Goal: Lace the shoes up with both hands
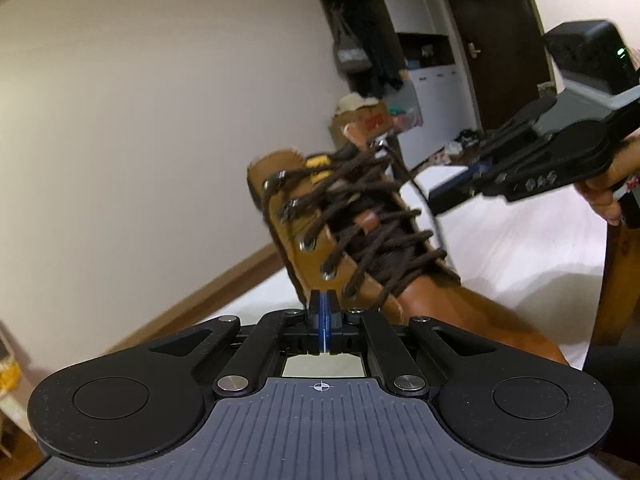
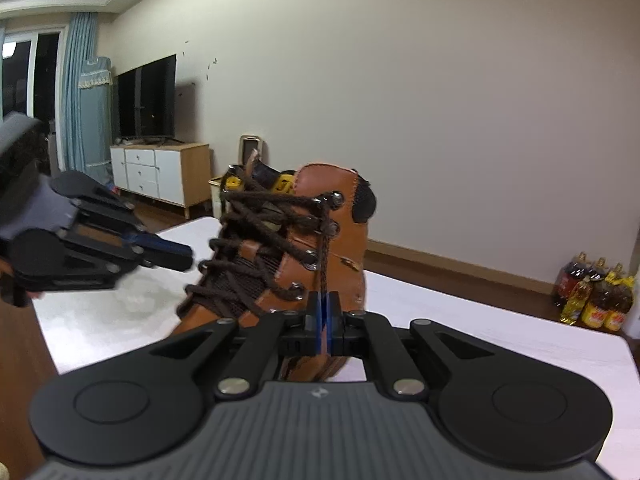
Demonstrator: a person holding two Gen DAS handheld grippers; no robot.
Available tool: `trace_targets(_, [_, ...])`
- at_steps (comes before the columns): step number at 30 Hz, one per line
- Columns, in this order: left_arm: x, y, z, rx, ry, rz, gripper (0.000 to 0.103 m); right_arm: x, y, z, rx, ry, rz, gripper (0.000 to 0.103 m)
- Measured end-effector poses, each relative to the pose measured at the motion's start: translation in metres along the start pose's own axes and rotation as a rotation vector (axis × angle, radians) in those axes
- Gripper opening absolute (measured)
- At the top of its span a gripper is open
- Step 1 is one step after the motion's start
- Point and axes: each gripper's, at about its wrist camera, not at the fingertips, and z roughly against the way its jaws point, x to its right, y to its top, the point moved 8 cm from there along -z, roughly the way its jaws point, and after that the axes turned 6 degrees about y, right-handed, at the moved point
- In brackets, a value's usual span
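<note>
A tan leather boot point(image 1: 304, 216) with dark brown laces point(image 1: 372, 216) and metal eyelets stands on the white table point(image 1: 520, 240). My left gripper point(image 1: 324, 308) is low in front of the boot's eyelet row, its pads together, and I see no lace between them. In the right wrist view the left gripper point(image 2: 188, 258) points at the boot's point(image 2: 344, 216) left side. My right gripper point(image 2: 324, 304) is shut on a lace end point(image 2: 323, 264) that hangs straight down from an upper eyelet. In the left wrist view the right gripper point(image 1: 436, 200) holds that strand just right of the boot.
A person's hand point(image 1: 600, 196) holds the right gripper. A wooden chair back point(image 1: 616, 280) stands at the table's right side. Further off are a TV point(image 2: 146, 98) on a cabinet point(image 2: 160, 172), oil bottles point(image 2: 592, 300) on the floor, and cardboard boxes point(image 1: 360, 120).
</note>
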Motion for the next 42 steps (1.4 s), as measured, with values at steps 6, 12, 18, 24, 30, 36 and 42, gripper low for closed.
trace_targets(6, [0.003,0.013,-0.009,0.038,0.006,-0.062,0.005,-0.018,-0.005,0.010,0.033,-0.020,0.069,0.004])
trace_targets(12, [0.012,0.013,-0.018,0.050,0.000,-0.137,0.006,-0.038,-0.002,0.012,0.052,-0.015,0.210,0.006])
trace_targets(18, [0.021,0.011,-0.023,0.054,-0.023,-0.197,0.013,-0.051,0.006,0.009,0.054,-0.059,0.352,0.014])
trace_targets(24, [0.027,0.007,-0.027,0.062,-0.015,-0.290,0.013,-0.063,0.004,0.004,0.030,-0.091,0.505,0.011])
trace_targets(30, [0.030,0.007,-0.029,0.062,-0.032,-0.250,0.003,-0.061,0.008,0.006,0.027,-0.071,0.444,0.002])
trace_targets(36, [0.038,0.010,-0.018,0.098,-0.056,-0.194,0.002,-0.073,0.024,0.022,0.081,-0.016,0.360,0.001])
trace_targets(42, [0.036,0.008,-0.016,0.078,-0.044,-0.211,0.003,-0.073,0.013,0.018,0.040,-0.014,0.391,0.003])
